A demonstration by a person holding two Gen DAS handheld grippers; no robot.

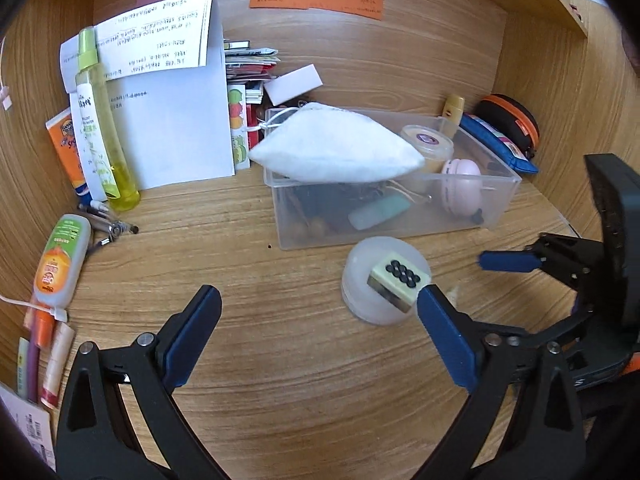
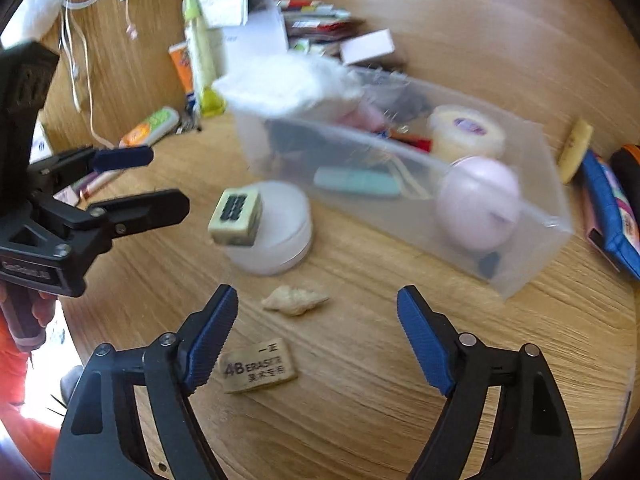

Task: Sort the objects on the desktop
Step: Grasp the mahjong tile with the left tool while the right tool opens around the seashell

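A clear plastic box (image 1: pixel 472 216) (image 2: pixel 520 256) holds a white pouch (image 1: pixel 336 148), a pink round case (image 1: pixel 460 188) (image 2: pixel 476 200), a teal item (image 1: pixel 378 210) and a taped jar (image 1: pixel 426 140). In front of it a mahjong tile (image 1: pixel 398 282) (image 2: pixel 236 218) rests on a white round lid (image 1: pixel 372 308) (image 2: pixel 280 240). A small shell (image 2: pixel 294 300) and a 4B eraser (image 2: pixel 258 366) lie on the desk between the right gripper's fingers. My left gripper (image 1: pixel 318 300) is open and empty, its right finger beside the tile. My right gripper (image 2: pixel 318 304) is open and empty, also seen in the left wrist view (image 1: pixel 504 268).
Yellow spray bottle (image 1: pixel 100 128), orange tube (image 1: pixel 68 148), papers (image 1: pixel 172 92) and pens (image 1: pixel 108 224) stand at the left. An orange-label bottle (image 1: pixel 60 260) lies at the left. A blue pouch (image 1: pixel 496 140) (image 2: pixel 608 208) and black-orange case (image 1: pixel 512 120) sit right of the box.
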